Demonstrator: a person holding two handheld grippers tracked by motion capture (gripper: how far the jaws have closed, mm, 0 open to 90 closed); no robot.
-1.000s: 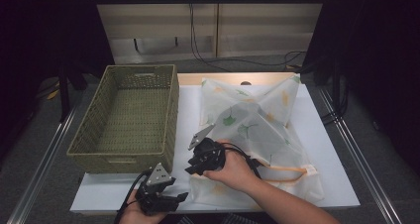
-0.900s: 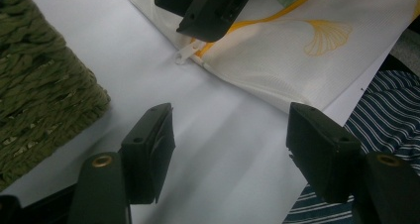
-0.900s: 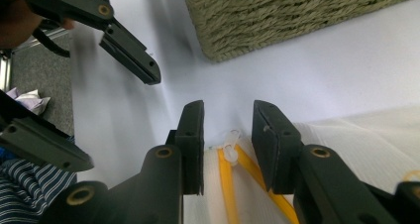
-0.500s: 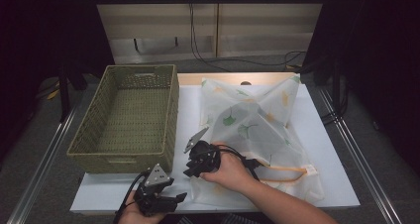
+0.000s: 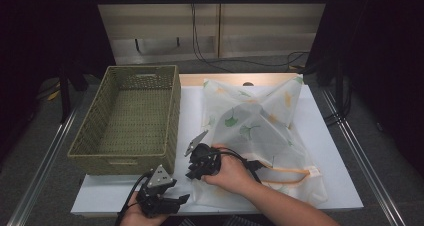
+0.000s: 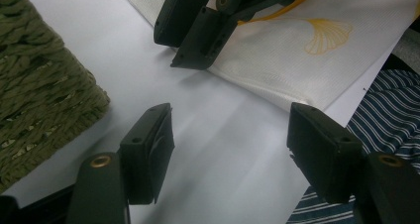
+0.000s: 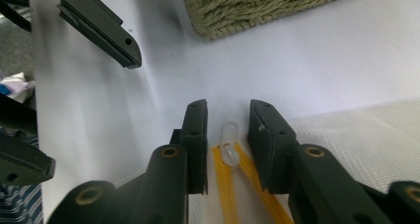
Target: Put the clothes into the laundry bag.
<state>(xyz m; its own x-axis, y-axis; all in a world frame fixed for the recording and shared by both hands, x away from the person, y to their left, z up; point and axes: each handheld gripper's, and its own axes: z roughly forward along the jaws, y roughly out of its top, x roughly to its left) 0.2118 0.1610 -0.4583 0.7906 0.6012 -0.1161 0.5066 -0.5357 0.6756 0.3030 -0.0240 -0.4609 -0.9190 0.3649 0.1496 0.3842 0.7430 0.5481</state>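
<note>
At the bag's near left corner, the right gripper [image 7: 228, 149] has just been closing its jaws, which now stand narrowly apart either side of the clear zipper pull [image 7: 229, 140] and orange zipper [image 7: 224, 177] without pressing on them; otherwise little has shifted. The left gripper [image 6: 228, 149] hangs open over bare table [image 5: 192, 113] near the front edge. The translucent leaf-print bag [image 5: 255, 131] lies flat beside the woven basket [image 5: 172, 116], its contents unclear.
</note>
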